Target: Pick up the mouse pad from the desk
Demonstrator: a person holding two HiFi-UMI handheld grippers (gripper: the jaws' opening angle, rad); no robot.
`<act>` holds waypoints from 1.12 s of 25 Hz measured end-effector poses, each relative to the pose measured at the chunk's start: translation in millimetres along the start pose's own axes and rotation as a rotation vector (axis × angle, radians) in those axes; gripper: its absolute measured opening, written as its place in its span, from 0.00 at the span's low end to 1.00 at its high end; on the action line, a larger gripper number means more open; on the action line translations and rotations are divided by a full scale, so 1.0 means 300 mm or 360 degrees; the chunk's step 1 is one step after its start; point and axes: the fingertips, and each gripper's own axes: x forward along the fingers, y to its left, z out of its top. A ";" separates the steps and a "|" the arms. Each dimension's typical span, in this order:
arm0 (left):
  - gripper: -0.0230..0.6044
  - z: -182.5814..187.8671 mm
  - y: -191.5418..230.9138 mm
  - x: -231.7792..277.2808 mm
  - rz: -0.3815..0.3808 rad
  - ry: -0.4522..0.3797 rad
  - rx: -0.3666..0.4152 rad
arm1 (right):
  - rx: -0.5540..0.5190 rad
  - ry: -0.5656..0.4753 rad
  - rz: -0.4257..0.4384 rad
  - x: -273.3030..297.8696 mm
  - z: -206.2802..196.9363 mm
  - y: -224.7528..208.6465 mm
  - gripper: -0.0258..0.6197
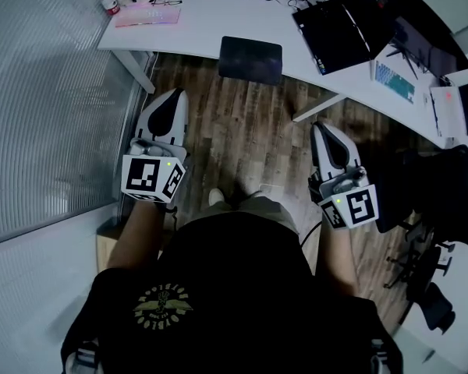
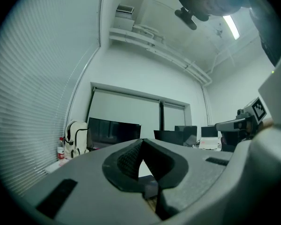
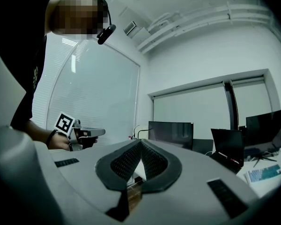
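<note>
The dark mouse pad (image 1: 249,59) lies on the white desk (image 1: 210,26), and its near side overhangs the desk's front edge. Both grippers point level toward the desk, over the wooden floor and short of the edge. My left gripper (image 1: 173,97) is shut and holds nothing, below and left of the pad. My right gripper (image 1: 322,128) is shut and empty too, below and right of the pad. In the left gripper view the jaws (image 2: 141,143) meet at the tip. The right gripper view shows its jaws (image 3: 139,144) closed the same way.
An open black laptop (image 1: 339,29), a keyboard (image 1: 394,82) and a second laptop (image 1: 452,104) sit on the desk's right part. A pink item (image 1: 147,14) and a red-capped bottle (image 1: 108,2) are at its left end. A ribbed glass wall (image 1: 47,92) runs along the left. A black chair (image 1: 433,201) stands right.
</note>
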 end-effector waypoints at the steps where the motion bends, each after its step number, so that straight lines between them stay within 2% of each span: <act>1: 0.05 -0.011 0.003 0.007 -0.0011 0.0011 0.0000 | 0.0012 0.0018 -0.0005 0.004 -0.012 -0.001 0.04; 9: 0.05 -0.061 -0.008 0.070 -0.0048 0.0079 0.0027 | 0.0094 0.0039 0.0002 0.037 -0.064 -0.045 0.04; 19: 0.05 -0.093 -0.031 0.190 -0.0076 0.0144 0.0071 | 0.0119 0.0045 0.0008 0.101 -0.090 -0.147 0.04; 28: 0.05 -0.143 -0.031 0.296 -0.0065 0.0178 0.0044 | 0.0132 0.0084 0.0045 0.152 -0.145 -0.217 0.04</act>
